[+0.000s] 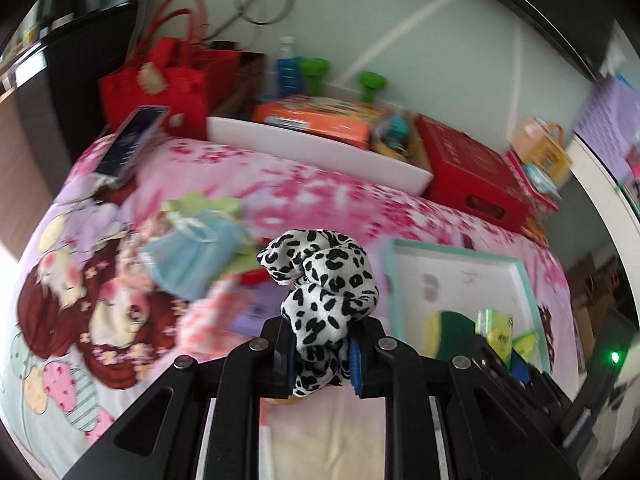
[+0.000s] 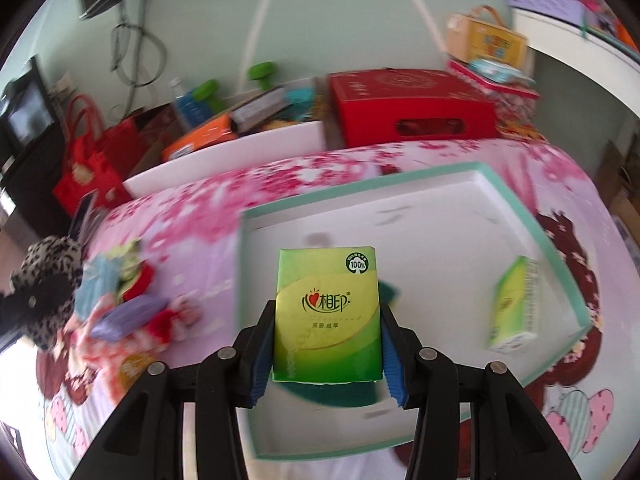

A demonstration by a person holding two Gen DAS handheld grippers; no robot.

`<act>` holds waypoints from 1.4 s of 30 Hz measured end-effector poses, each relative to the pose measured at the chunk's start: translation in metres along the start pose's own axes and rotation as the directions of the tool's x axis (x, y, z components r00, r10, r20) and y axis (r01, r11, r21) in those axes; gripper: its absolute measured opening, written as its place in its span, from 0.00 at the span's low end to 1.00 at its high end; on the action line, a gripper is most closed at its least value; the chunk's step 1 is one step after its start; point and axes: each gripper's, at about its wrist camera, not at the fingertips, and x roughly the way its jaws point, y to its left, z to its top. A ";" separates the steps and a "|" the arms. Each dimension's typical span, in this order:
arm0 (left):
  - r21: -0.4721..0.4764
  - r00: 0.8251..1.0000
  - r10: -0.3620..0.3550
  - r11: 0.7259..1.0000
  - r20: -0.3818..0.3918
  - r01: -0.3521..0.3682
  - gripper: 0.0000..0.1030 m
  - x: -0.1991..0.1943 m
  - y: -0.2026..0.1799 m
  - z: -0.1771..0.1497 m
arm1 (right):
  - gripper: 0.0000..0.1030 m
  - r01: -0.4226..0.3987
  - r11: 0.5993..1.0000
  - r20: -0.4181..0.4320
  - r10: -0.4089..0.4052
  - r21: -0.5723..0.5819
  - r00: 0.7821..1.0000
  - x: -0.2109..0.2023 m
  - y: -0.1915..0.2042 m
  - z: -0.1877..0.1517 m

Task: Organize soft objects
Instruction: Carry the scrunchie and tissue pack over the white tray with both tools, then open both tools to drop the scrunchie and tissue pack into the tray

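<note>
My left gripper (image 1: 320,364) is shut on a black-and-white leopard-print scrunchie (image 1: 320,280), held above the pink bedspread (image 1: 320,196). The scrunchie (image 2: 48,276) also shows at the left edge of the right wrist view. My right gripper (image 2: 326,360) is shut on a green tissue pack (image 2: 326,312), held over the white tray with a mint rim (image 2: 400,178). A second green tissue pack (image 2: 514,304) lies inside the tray at the right, and something dark green (image 2: 332,394) lies under the held pack. In the left wrist view the tray (image 1: 452,280) sits right of the scrunchie, with the right gripper's pack (image 1: 496,330) over it.
A heap of soft items lies on the bed: a blue face mask (image 1: 188,256), pink floral cloth (image 1: 216,316) and a purple pack (image 2: 128,316). Behind the bed stand a white bin (image 1: 320,148), a red box (image 1: 472,168), a red bag (image 1: 156,84) and a phone (image 1: 132,140).
</note>
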 end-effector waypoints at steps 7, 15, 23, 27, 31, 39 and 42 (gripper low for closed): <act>0.121 0.995 -0.090 0.988 -0.047 0.095 0.20 0.019 -0.055 -0.009 | 0.48 0.056 0.990 -0.032 -0.052 0.128 0.998 0.016 -0.055 0.005; 0.211 0.983 -0.172 0.961 -0.058 0.180 0.20 0.049 -0.097 -0.015 | 0.48 0.067 0.982 -0.033 -0.062 0.177 0.998 0.027 -0.078 0.011; 0.194 0.967 -0.237 0.948 -0.097 0.252 0.20 0.092 -0.114 -0.017 | 0.48 0.074 0.981 -0.023 -0.071 0.178 0.997 0.035 -0.087 0.015; 0.221 0.969 -0.232 0.944 -0.090 0.246 0.20 0.103 -0.125 -0.016 | 0.48 0.080 0.980 -0.018 -0.078 0.181 0.997 0.036 -0.090 0.016; 0.242 0.971 -0.218 0.942 -0.094 0.235 0.20 0.112 -0.131 -0.015 | 0.48 0.079 0.980 -0.016 -0.078 0.185 0.997 0.037 -0.092 0.018; 0.258 0.973 -0.208 0.939 -0.102 0.228 0.45 0.117 -0.137 -0.015 | 0.48 0.103 0.979 -0.006 -0.104 0.174 0.995 0.030 -0.089 0.022; 0.264 0.974 -0.198 0.939 -0.110 0.221 0.59 0.114 -0.140 -0.014 | 0.52 0.102 0.979 -0.004 -0.103 0.176 0.995 0.025 -0.087 0.024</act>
